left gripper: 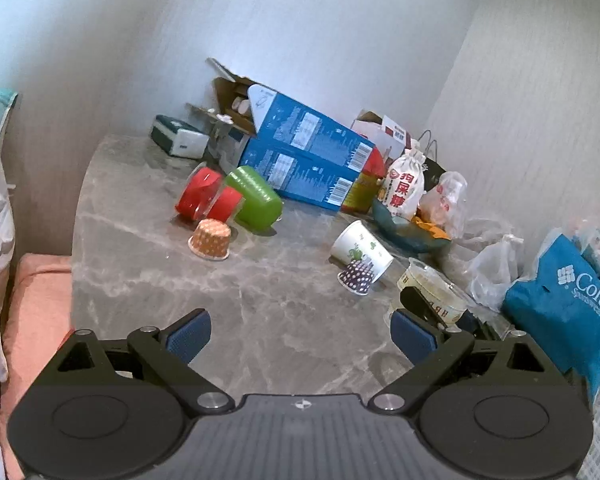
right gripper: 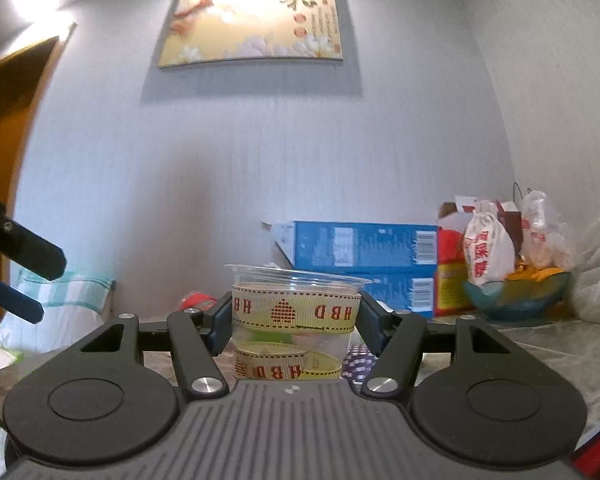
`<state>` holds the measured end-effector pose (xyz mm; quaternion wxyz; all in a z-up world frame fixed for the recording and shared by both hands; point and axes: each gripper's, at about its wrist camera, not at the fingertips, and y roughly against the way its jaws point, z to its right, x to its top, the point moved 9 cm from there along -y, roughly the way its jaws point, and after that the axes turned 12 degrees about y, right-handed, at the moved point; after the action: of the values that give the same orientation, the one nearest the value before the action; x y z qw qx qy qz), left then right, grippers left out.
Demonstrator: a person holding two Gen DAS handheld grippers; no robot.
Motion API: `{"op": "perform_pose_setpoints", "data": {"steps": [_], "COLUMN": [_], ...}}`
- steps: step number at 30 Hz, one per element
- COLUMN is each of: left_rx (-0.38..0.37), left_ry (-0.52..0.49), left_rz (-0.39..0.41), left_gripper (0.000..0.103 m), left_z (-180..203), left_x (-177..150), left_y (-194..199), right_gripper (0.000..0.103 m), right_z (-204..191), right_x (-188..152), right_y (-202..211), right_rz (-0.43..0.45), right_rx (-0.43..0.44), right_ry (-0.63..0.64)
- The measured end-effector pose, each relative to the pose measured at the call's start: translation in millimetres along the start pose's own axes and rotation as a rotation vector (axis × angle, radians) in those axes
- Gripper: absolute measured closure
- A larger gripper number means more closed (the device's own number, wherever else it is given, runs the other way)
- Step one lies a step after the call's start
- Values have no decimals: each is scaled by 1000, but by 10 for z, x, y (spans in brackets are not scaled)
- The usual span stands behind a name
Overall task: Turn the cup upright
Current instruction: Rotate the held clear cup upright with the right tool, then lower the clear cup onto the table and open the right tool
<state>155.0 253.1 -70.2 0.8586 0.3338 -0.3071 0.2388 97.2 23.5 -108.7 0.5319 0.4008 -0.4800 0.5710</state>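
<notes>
My right gripper (right gripper: 295,322) is shut on a clear plastic cup (right gripper: 294,312) with a yellow "HBD" ribbon inside; the cup stands upright, rim up, between the fingers. The same cup (left gripper: 434,288) shows at the right of the left wrist view with a right finger (left gripper: 418,302) against it. My left gripper (left gripper: 300,330) is open and empty above the marble table (left gripper: 260,320). On the table, a white paper cup (left gripper: 360,246) and a purple dotted cup (left gripper: 358,274) lie on their sides, an orange dotted cup (left gripper: 211,239) stands upside down, and a green cup (left gripper: 256,198) and red cups (left gripper: 208,198) lie tipped.
Blue boxes (left gripper: 312,152) lean against the back wall. A teal bowl (left gripper: 408,230) with a white snack bag (left gripper: 406,184), plastic bags (left gripper: 492,268) and a blue Columbia bag (left gripper: 568,308) crowd the right side. A pink seat (left gripper: 36,320) is left of the table.
</notes>
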Motion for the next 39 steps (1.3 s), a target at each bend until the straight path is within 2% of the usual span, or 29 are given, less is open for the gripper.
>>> {"op": "perform_pose_setpoints", "data": {"steps": [3,17,22,24,25,26,31,34,37,39], "left_rx": [8,-7,-7,-3,1,7,44,63,82,87], "left_ry": [15,34,43,36,33,30,8,-56,-131,-190], "left_rz": [-7,-17,-28,-28,-28,-26,-11,14,11,21], "left_gripper": [5,5,5,5,5,5,5,5,5,5], "left_z": [-86,-177,-185,-172,-168,-170,-182,-133,0,156], "left_x": [-96,-206,-245,-251,-257,-261,-226,-187,-127,-63], "left_y": [-2,54,37,30,29,29,24,78,101,153], "right_gripper": [39,37,26,13,10,1,1,1,1,1], "right_z": [-112,-394,-419,-420,-421,-427,-415,-267,-65,55], "right_x": [-47,-185,-191,-176,-172,-164,-111,-36,73,164], "right_y": [-23,-101,-82,-70,-69,-61,66,284,479,535], "right_rz": [21,-28,-47,-48,-57,-65,-80,-97,-191,-332], "right_rx": [-6,0,12,22,30,41,81,75,59,39], "right_ry": [39,73,79,80,81,80,52,-4,-47,-81]}}
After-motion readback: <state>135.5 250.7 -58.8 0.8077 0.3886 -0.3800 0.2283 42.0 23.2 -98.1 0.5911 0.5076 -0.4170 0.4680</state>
